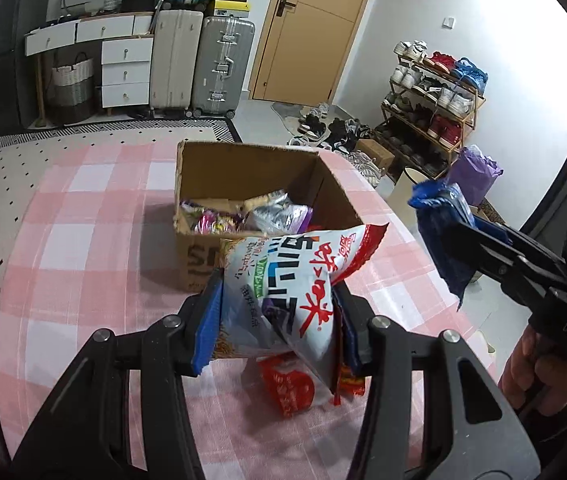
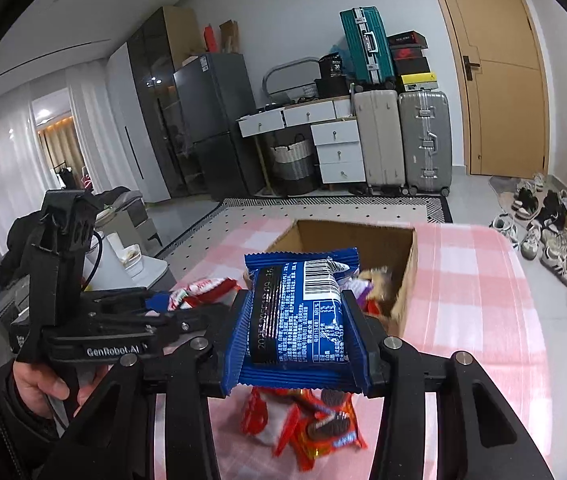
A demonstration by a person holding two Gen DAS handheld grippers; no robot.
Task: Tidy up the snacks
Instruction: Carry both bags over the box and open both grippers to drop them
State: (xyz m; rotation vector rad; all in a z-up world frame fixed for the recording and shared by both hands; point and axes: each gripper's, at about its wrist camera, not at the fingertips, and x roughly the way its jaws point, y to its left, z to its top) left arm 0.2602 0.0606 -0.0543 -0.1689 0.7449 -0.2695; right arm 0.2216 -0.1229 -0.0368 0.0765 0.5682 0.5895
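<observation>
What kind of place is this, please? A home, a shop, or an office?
Most likely a home, near the entrance: a shoe rack full of shoes beside a wooden door, stacked suitcases, and a fridge.

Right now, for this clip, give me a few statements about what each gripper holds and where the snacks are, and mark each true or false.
1. The left gripper is clamped on a white and red snack bag. True.
2. The right gripper is open with nothing in it. False: it is shut on a blue packet.
3. The cardboard box already has snacks inside. True.
4. The box stands on a bare wooden floor. False: it stands on a pink checked tablecloth.
5. Red packets lie on the cloth below the right gripper. True.
6. The blue packet is already lying in the box. False: it is held above the cloth, short of the box.
</observation>
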